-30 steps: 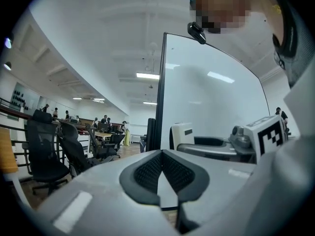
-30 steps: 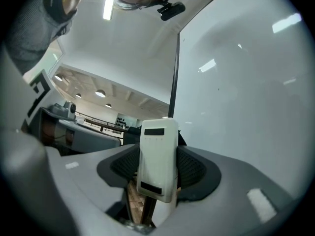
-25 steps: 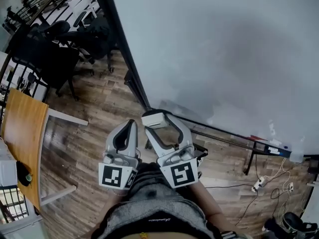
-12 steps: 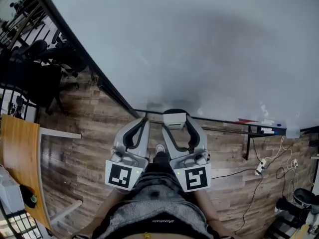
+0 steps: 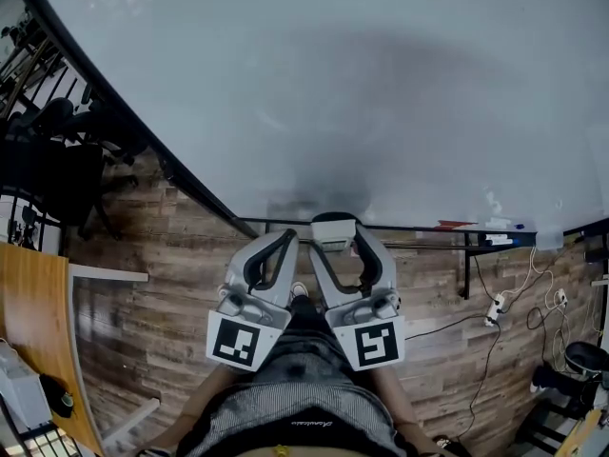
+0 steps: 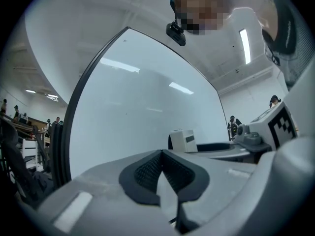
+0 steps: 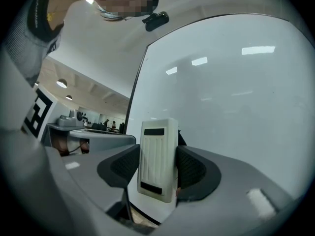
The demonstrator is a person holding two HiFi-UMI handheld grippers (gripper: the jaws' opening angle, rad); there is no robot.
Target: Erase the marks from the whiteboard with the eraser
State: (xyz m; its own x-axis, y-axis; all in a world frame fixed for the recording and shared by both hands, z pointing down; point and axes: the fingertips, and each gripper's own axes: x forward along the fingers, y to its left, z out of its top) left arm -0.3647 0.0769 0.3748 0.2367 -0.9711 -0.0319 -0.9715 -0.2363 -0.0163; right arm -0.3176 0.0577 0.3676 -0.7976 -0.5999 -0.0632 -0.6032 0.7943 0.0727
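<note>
Looking down over a person's front: a large whiteboard [image 5: 362,84] fills the upper view, w/ both tongs raised side by side at its lower edge. The right tongs [image 5: 335,243] pinch a white eraser [image 5: 333,228] across its narrow sides, long body upright btwn the pads, prob. so a broad face can be turned flat to the board. The eraser sits at the board's bottom frame, just by the tray rail [image 5: 409,227]; whether it touches the surface can't be told. The left tongs [image 5: 284,239] are pressed together w/ nothing btwn them, just beside the right, apparently idle. No clear marks show; only a faint grey smear low on the board above the eraser. Room to move: the board is wide open upward and to the right. Limits are the dark frame slanting down at left and the tray rail w/ a few pens further right. Below is wood floor [image 5: 143,284], w/ a bench [image 5: 38,322] and chairs [image 5: 57,160] well apart at left, cables [image 5: 495,307] at right.
</note>
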